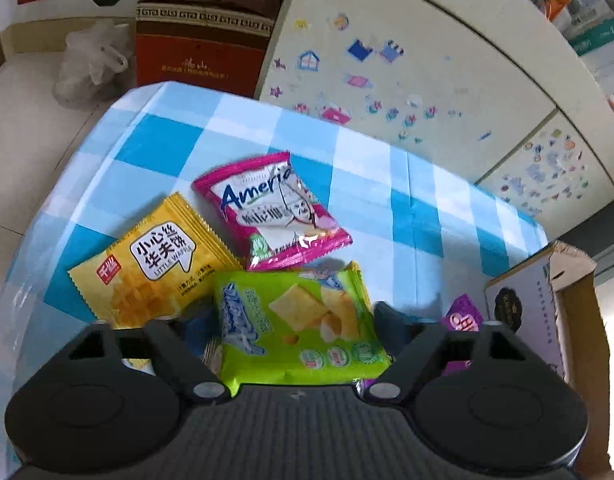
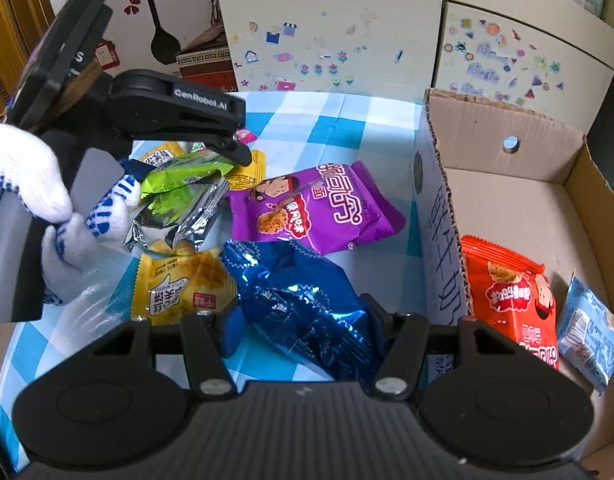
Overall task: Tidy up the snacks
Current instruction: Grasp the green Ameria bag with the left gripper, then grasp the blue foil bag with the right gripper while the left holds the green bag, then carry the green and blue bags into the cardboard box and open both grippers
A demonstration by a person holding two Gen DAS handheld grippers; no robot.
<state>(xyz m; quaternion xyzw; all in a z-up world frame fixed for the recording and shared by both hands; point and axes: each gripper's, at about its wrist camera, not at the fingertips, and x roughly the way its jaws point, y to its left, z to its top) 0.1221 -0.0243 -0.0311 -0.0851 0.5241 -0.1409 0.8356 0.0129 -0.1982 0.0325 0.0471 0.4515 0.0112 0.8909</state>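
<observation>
Right gripper [image 2: 303, 320] clamps blue packet [image 2: 303, 300] beside box wall [image 2: 443, 240]; left gripper [image 1: 281, 312] grasps green packet [image 1: 299, 320].

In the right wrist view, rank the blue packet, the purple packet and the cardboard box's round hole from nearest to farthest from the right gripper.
1. Blue packet, between the right gripper fingers.
2. Purple packet, beyond it on the checked cloth.
3. Round hole, high on the box's far wall, to the right.

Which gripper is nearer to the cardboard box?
Right. The right gripper, shut on the blue packet, sits beside the cardboard box; the left gripper is farther off, at the green packet.
</observation>
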